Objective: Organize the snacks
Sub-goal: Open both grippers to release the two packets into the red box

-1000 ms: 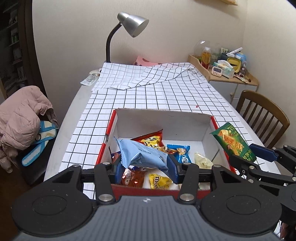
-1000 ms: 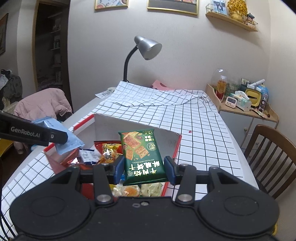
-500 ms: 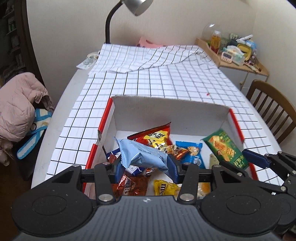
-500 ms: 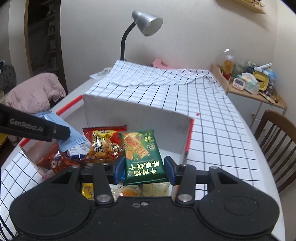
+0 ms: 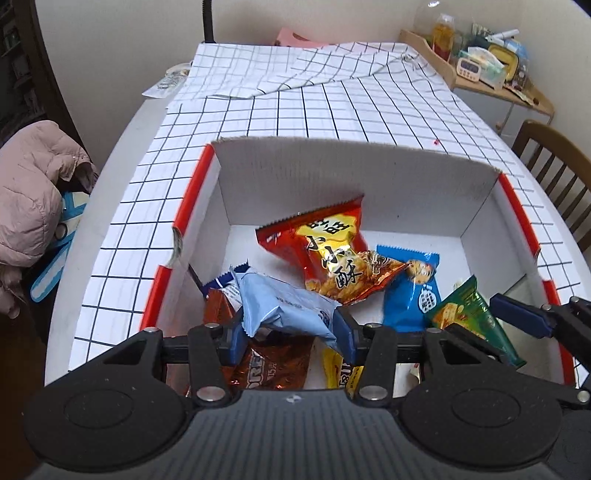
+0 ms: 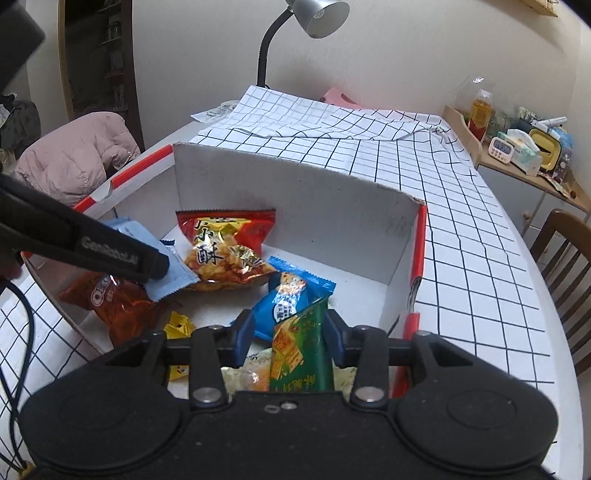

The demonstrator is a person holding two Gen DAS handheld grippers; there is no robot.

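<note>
Below both grippers lies the open white cardboard box with red edges (image 5: 369, 192). Above its left side, the left gripper (image 5: 291, 328) clamps a pale blue foil packet (image 5: 284, 306) lying crosswise. The right gripper (image 6: 290, 332) is closing on an upright green cracker packet (image 6: 299, 347) near the right wall.

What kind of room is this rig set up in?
Most likely a home dining or living room, not a lab: a table under a grid-pattern tablecloth, a wooden dining chair, a gooseneck desk lamp and a pink padded jacket draped at the side.
</note>
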